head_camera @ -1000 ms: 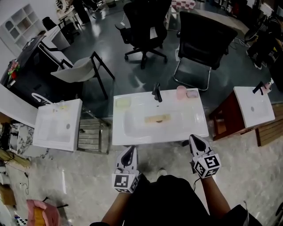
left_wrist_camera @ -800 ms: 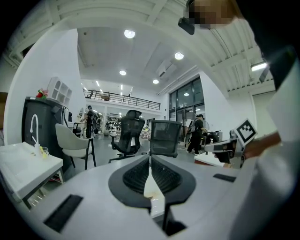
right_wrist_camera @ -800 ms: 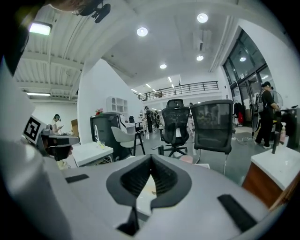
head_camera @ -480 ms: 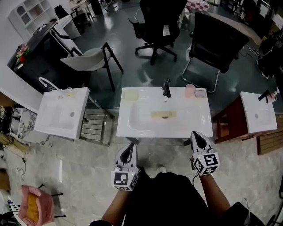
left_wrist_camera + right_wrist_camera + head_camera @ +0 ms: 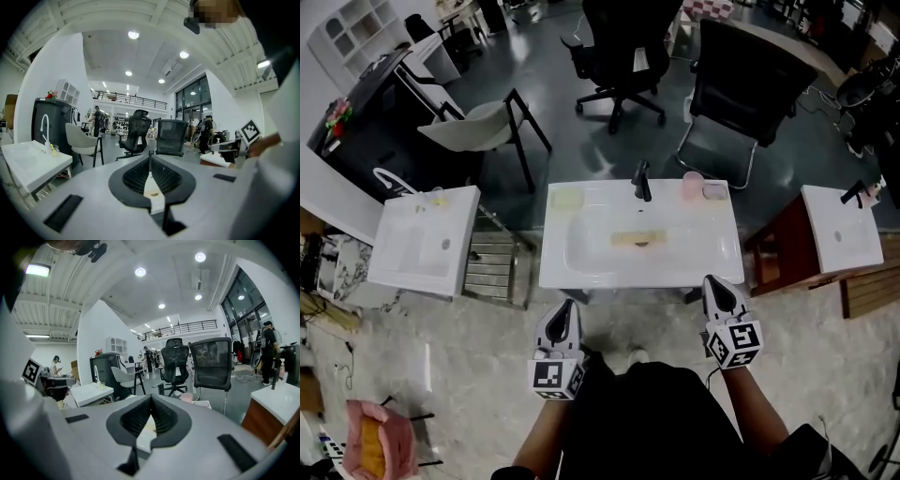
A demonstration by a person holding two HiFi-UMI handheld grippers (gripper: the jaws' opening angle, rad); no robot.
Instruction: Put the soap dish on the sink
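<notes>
A white sink (image 5: pixel 581 274) stands in front of me with a black tap (image 5: pixel 642 180) at its back edge. A flat tan piece, perhaps the soap dish (image 5: pixel 636 239), lies in the basin. On the back rim are a pink cup (image 5: pixel 691 186), a small pale box (image 5: pixel 712 191) and a yellowish pad (image 5: pixel 567 199). My left gripper (image 5: pixel 565 309) is shut and empty, just short of the sink's near edge at the left. My right gripper (image 5: pixel 713 286) is shut and empty at the near right corner. Both gripper views show the left gripper (image 5: pixel 150 155) and right gripper (image 5: pixel 151 398) with jaws pressed together.
A second sink (image 5: pixel 422 239) stands to the left with a metal rack (image 5: pixel 497 272) between. A third sink (image 5: pixel 839 230) on a brown cabinet (image 5: pixel 773 248) is at the right. Office chairs (image 5: pixel 731 84) stand behind. A pink bag (image 5: pixel 375 448) lies on the floor.
The head view has swung a little. My left gripper has shifted slightly left along the sink's front. The right gripper has stayed put. Both remain shut.
</notes>
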